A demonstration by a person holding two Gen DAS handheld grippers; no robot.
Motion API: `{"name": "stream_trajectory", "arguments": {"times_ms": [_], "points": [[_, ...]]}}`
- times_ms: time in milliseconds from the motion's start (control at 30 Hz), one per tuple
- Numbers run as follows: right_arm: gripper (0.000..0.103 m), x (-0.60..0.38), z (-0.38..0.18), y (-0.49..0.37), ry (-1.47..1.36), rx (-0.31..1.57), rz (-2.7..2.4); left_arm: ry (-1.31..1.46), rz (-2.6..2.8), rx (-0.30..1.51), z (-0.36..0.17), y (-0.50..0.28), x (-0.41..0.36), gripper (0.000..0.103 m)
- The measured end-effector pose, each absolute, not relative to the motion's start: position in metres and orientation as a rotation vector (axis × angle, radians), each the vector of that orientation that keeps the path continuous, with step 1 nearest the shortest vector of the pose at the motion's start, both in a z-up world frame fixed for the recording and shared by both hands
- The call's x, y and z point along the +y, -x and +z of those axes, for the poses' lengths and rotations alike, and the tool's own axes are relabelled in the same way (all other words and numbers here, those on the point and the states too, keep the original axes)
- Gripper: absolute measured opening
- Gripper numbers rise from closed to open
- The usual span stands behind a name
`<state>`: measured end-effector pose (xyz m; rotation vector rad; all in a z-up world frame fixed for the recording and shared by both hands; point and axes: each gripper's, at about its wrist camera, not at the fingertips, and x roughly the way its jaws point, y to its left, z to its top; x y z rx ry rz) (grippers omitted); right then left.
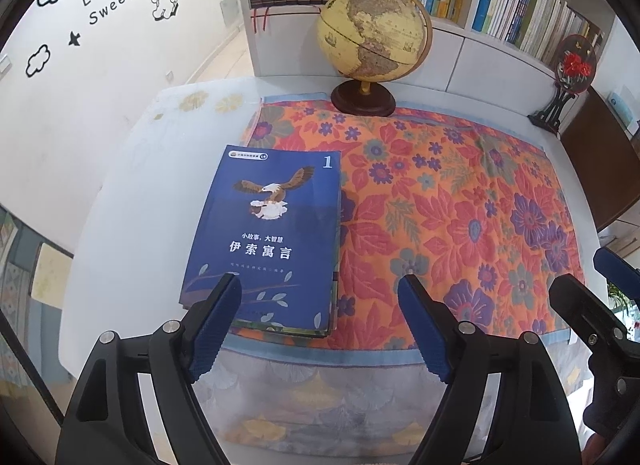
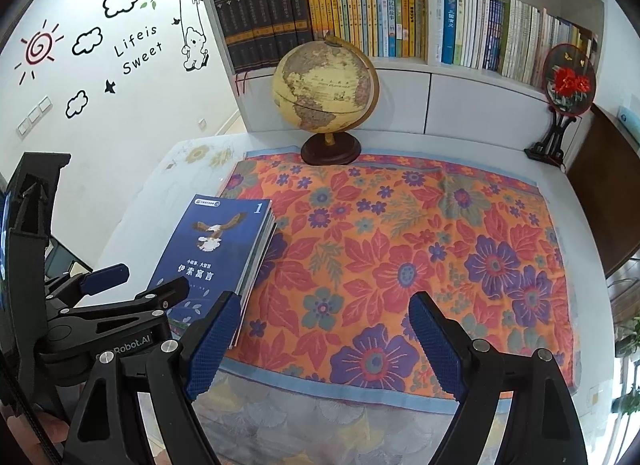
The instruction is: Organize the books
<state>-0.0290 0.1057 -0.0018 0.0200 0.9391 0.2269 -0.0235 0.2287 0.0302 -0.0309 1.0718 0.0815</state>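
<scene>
A: Item one?
B: Stack of books [image 1: 264, 241], thin volumes lying flat, top cover blue with an eagle and a numeral 1. It sits at about nine o'clock on the tabletop [image 1: 132, 193], half on the bare white surface and half on the left edge of the floral cloth [image 1: 460, 217].

A: Grippers?
B: Left gripper [image 1: 320, 329]: jaws spread wide, nothing between them; it hangs over the near end of the stack, its left finger in front of the cover's lower corner. Whether it touches I cannot tell. Right gripper [image 2: 324, 341]: jaws also wide apart and empty, above the cloth's near edge at six o'clock, the stack just to its left.

A: Other pieces?
B: Antique-style globe [image 2: 326, 85] on a dark round base at twelve o'clock, standing on the cloth's far edge. Round embroidered flower fan [image 2: 568, 79] on a black stand at two o'clock. White bookshelf [image 2: 430, 5] behind, packed with upright books. Wall decal [image 2: 138, 51] reading "Life is Sweet" at ten o'clock.
</scene>
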Motion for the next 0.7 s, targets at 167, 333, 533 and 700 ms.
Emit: {"name": "stream_trajectory", "arguments": {"times_ms": [167,333,533,700], "points": [[0.085,0.106,-0.003,0.029,-0.021,0.945,0.222,0.032,0.068,1.077,0.028,0.023,0.227,0.080],[0.085,0.105,-0.003,0.030,-0.025,0.948,0.215,0.021,0.056,1.090,0.024,0.023,0.223,0.080],[0.085,0.103,-0.004,0.032,-0.030,0.949,0.208,-0.006,0.050,1.080,0.024,0.025,0.218,0.085],[0.085,0.104,-0.004,0.033,-0.025,0.951,0.209,-0.006,0.036,1.085,0.022,0.025,0.216,0.085]]}}
